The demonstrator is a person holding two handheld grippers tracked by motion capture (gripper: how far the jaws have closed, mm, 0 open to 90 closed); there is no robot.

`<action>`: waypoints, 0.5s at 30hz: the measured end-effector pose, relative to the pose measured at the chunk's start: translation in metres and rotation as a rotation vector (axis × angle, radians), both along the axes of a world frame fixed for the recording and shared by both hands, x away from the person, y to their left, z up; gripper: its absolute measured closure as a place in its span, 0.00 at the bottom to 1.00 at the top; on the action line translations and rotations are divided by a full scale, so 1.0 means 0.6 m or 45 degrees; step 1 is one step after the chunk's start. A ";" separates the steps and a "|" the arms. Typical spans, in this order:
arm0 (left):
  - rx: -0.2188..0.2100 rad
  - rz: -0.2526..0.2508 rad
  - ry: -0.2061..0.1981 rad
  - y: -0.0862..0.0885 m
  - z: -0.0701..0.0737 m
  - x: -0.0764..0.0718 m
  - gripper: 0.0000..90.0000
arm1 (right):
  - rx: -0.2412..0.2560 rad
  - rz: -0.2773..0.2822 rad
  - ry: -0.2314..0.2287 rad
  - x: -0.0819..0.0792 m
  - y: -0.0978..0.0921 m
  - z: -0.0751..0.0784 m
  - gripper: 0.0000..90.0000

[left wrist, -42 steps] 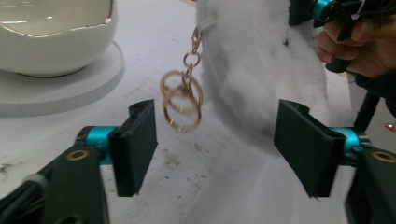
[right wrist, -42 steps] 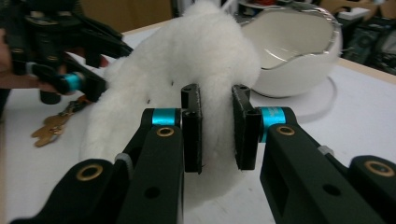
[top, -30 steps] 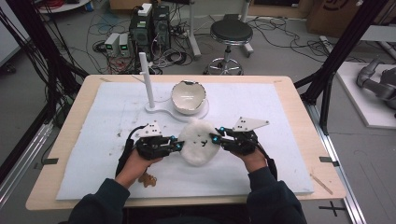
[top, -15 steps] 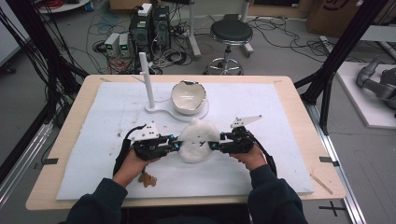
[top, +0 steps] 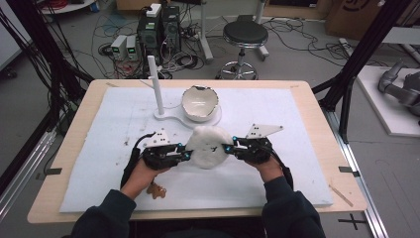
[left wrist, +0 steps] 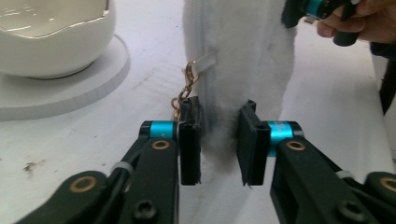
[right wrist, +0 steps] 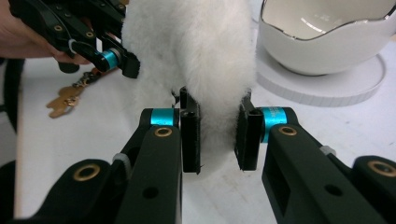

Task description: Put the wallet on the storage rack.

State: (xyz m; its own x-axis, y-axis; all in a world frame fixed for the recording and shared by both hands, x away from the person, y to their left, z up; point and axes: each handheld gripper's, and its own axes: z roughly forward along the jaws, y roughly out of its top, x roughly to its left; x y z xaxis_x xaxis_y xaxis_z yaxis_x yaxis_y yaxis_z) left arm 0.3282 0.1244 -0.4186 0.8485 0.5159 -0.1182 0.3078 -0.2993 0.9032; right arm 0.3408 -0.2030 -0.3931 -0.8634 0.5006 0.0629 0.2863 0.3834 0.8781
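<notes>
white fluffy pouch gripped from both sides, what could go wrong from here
1. Both the left gripper and the right gripper pinch only the soft fur edges of the white fluffy pouch; pulling apart may let the fur slip out.
2. The gold chain at the zipper hangs beside the left gripper's jaw and could snag.
3. The egg-shaped white bowl stands close behind the pouch; a sudden slip might knock it.

The left claw [left wrist: 218,142] pinches the white furry pouch [left wrist: 238,60] along its zipper, a gold chain [left wrist: 182,93] hanging at the pull; the white bowl [left wrist: 56,37] sits upper left, the right claw [left wrist: 322,9] upper right
</notes>
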 end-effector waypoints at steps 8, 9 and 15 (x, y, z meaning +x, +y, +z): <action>-0.121 0.248 -0.007 0.062 0.013 0.012 0.55 | -0.008 -0.047 -0.075 0.013 -0.009 0.009 0.85; -0.121 0.248 -0.007 0.062 0.013 0.012 0.52 | -0.016 -0.057 -0.083 0.016 -0.009 0.013 0.85; -0.177 0.420 -0.038 0.132 0.021 0.016 0.35 | -0.017 -0.095 -0.190 0.042 -0.003 0.050 0.85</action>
